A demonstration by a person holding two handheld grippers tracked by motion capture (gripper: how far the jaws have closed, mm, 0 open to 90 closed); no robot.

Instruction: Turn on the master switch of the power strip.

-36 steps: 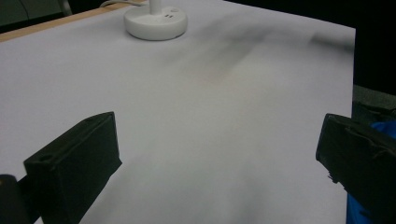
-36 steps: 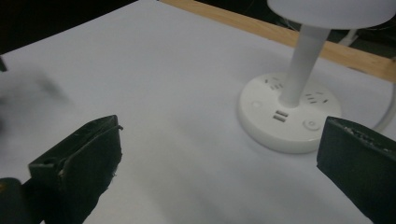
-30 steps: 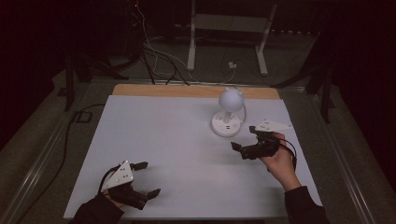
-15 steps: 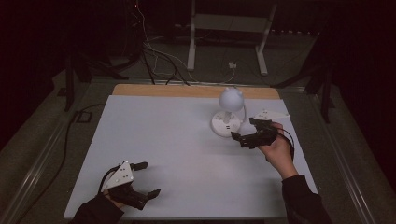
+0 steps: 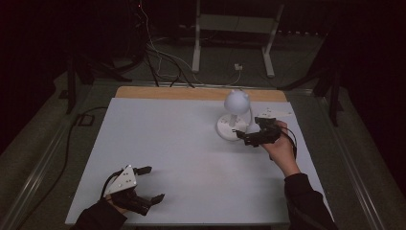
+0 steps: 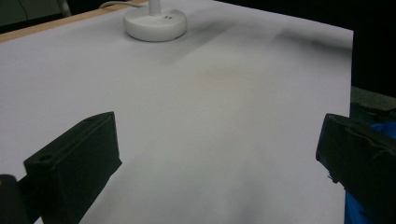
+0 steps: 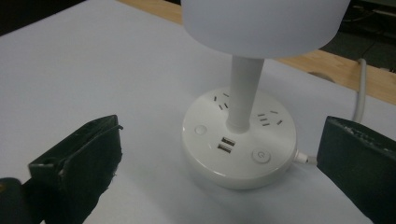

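Desk lamp [image 5: 235,117], white, stands right of centre toward the far edge of the white table [image 5: 167,143]. High view: right gripper [image 5: 245,139] just beside the lamp's round base, jaws spread, nothing held. Left gripper [image 5: 149,184] near the front left corner, well apart from the lamp, jaws wide, empty.

Left gripper view: lamp base [image 6: 155,22] far off across bare tabletop.

Right gripper view: base [image 7: 239,137] sits between the open jaws; sockets, two USB ports [image 7: 225,145], round button [image 7: 259,155] on top; white cable [image 7: 359,88] trailing.
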